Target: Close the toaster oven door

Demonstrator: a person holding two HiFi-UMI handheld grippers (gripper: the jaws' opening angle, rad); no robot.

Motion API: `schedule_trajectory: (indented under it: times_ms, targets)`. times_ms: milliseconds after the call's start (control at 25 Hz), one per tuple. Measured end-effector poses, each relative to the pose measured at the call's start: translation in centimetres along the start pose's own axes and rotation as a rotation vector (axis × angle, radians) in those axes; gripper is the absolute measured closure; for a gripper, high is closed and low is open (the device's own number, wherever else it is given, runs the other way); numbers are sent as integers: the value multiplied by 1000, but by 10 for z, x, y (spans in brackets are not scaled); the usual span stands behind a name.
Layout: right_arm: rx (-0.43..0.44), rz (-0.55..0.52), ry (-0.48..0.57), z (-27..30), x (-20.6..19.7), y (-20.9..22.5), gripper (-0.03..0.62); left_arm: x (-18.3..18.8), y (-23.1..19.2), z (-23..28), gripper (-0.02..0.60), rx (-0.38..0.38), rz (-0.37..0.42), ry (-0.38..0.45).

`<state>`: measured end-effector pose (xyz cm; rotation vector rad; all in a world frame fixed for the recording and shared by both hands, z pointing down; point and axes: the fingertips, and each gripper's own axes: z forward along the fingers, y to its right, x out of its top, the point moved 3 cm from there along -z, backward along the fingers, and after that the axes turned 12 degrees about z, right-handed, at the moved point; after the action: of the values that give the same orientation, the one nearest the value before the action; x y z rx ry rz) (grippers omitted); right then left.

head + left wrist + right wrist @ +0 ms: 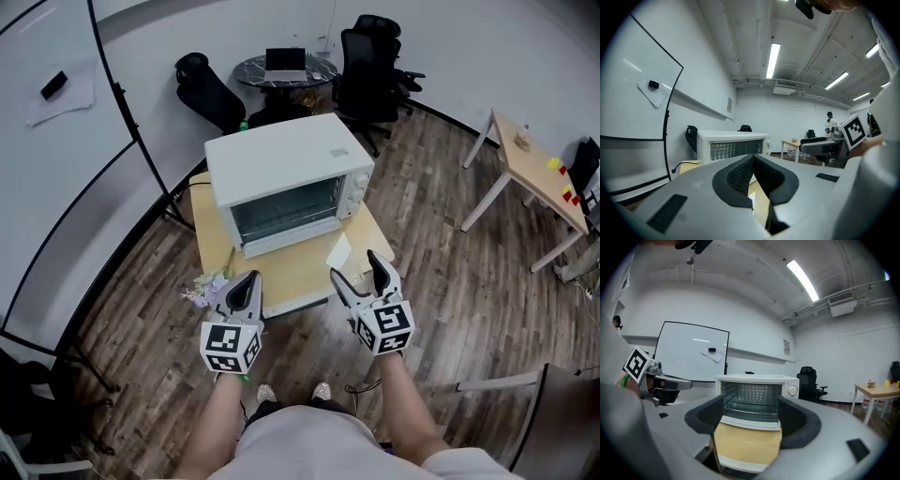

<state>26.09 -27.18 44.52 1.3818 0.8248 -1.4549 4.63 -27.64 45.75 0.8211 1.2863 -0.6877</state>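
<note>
A white toaster oven (281, 173) stands on a small wooden table (305, 274), its glass door (289, 240) folded down and open toward me. In the right gripper view the oven (754, 392) faces me with its rack showing and the door's edge (751, 422) low in front. My left gripper (246, 287) hovers at the table's near left corner, shut with nothing held; in its own view the left gripper (753, 161) has pads that meet. My right gripper (362, 274) is open and empty at the table's near right edge, and in its own view the right gripper (752, 411) frames the door.
A white card (339, 251) lies on the table right of the door. Pale flowers (208, 289) sit at the table's left corner. A whiteboard (56, 141) stands on the left, office chairs (370, 66) and a round table (283, 70) behind, a wooden desk (534, 169) at right.
</note>
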Motion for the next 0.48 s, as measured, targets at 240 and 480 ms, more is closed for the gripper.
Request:
schedule_trajectory:
  times_ms: [240,480]
  targets:
    - [-9,27,-133,17,-51,6,86,-22,-5,-1,568,21,-14,-45]
    - [-40,96,-318,29,-125,17,89,-56,-5,-4,568,56,-53,-103]
